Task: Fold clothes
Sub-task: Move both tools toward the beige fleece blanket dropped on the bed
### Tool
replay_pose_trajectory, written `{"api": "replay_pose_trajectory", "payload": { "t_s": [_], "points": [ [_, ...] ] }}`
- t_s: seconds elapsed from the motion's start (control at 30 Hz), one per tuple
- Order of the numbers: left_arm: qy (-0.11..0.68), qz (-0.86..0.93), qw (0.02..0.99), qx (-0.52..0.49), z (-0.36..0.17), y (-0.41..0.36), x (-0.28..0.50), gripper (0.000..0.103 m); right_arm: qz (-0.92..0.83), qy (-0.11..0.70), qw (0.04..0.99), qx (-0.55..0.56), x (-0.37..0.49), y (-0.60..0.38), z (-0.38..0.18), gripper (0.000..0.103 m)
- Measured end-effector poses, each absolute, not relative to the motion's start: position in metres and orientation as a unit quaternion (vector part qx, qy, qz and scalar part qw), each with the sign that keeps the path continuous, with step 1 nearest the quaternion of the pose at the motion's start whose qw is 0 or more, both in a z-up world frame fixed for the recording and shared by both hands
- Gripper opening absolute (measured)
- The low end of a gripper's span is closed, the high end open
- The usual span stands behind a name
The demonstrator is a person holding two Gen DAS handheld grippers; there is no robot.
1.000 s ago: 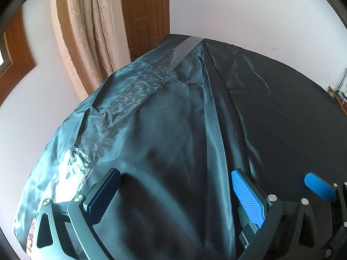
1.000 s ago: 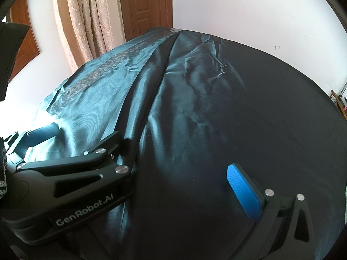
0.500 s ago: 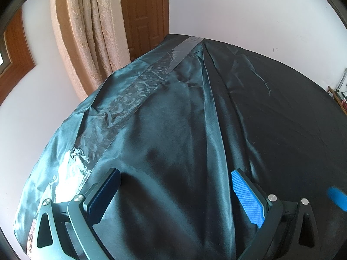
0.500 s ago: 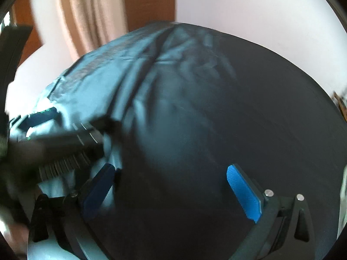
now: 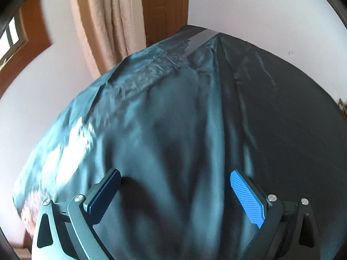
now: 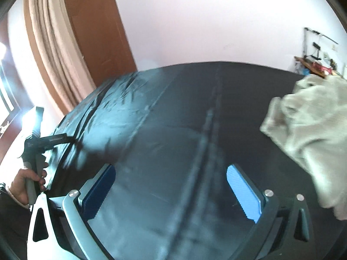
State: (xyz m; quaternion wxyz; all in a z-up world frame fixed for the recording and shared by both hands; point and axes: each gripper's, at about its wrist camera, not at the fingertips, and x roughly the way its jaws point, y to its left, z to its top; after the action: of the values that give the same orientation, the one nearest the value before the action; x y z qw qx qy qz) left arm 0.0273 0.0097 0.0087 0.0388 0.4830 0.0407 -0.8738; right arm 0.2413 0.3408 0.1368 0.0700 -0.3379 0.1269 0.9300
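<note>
Both grippers are spread and empty — the left gripper (image 5: 173,195) above the dark sheet (image 5: 173,130), the right gripper (image 6: 171,192) facing the pale garment (image 6: 308,134) lying to its right. Reach for a garment edge — not the bunched middle.

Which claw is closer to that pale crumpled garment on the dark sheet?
The right claw: the pale garment lies just beyond its right side. The left claw hovers far across the dark sheet.
</note>
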Motion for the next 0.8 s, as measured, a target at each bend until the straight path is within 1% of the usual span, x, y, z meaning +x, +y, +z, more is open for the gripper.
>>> {"api": "replay_pose_trajectory", "payload": {
  "t_s": [0.03, 0.2, 0.37, 0.47, 0.63, 0.8],
  "points": [
    [0.042, -0.876, 0.035, 0.479, 0.011, 0.015, 0.033, 0.102, 0.932, 0.12, 0.076, -0.334, 0.248, 0.345, 0.139, 0.103],
    [-0.016, -0.904, -0.025, 0.427, 0.049, 0.095, 0.09, 0.103, 0.942, 0.092, 0.102, -0.308, 0.286, 0.364, 0.147, 0.103],
    [-0.017, -0.908, -0.124, 0.399, 0.076, 0.173, 0.137, 0.102, 0.941, 0.114, 0.114, -0.299, 0.323, 0.389, 0.146, 0.103],
    [-0.015, -0.905, -0.166, 0.391, 0.08, 0.22, 0.161, 0.103, 0.939, 0.116, 0.127, -0.297, 0.347, 0.403, 0.144, 0.103],
    [-0.048, -0.908, -0.19, 0.371, 0.072, 0.275, 0.206, 0.103, 0.934, 0.127, 0.154, -0.296, 0.385, 0.436, 0.139, 0.103],
    [-0.059, -0.9, -0.214, 0.376, 0.059, 0.299, 0.241, 0.102, 0.929, 0.143, 0.187, -0.286, 0.422, 0.464, 0.14, 0.103]
  ]
}}
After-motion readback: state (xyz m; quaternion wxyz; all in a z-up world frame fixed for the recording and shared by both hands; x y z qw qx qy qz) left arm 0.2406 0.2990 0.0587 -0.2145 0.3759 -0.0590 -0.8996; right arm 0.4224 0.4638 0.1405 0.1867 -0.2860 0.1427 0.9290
